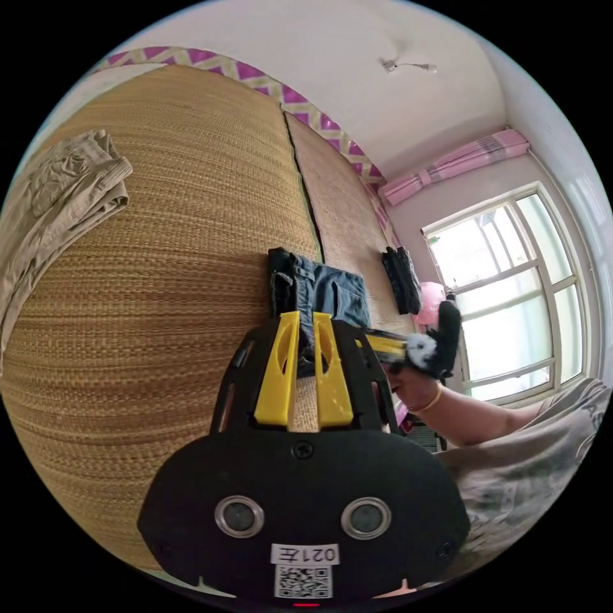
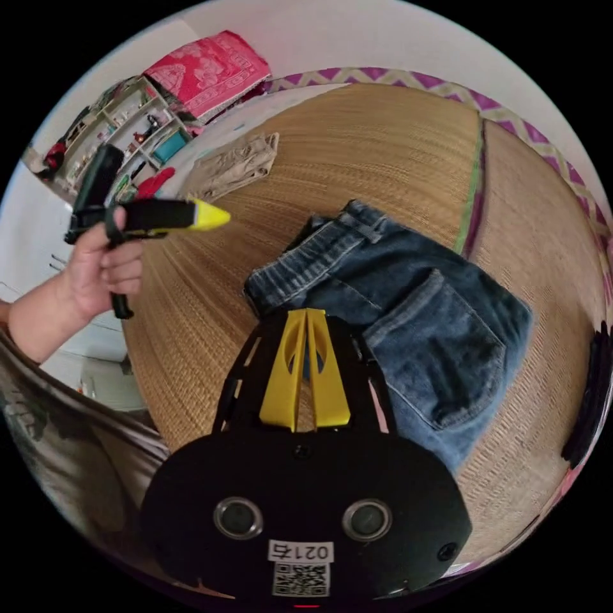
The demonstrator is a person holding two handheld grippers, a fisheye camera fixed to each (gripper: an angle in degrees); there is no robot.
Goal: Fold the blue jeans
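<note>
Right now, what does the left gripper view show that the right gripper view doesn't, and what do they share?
Left gripper view: a window, pink curtains, a pink balloon and a ceiling light fitting.

Right gripper view: a shelf unit and a red patterned blanket.

Both: the folded blue jeans on the woven straw mat, the khaki garment, a folded black garment, and each view catches the other hand-held gripper: the right hand-held gripper in the left gripper view, the left hand-held gripper in the right.
</note>
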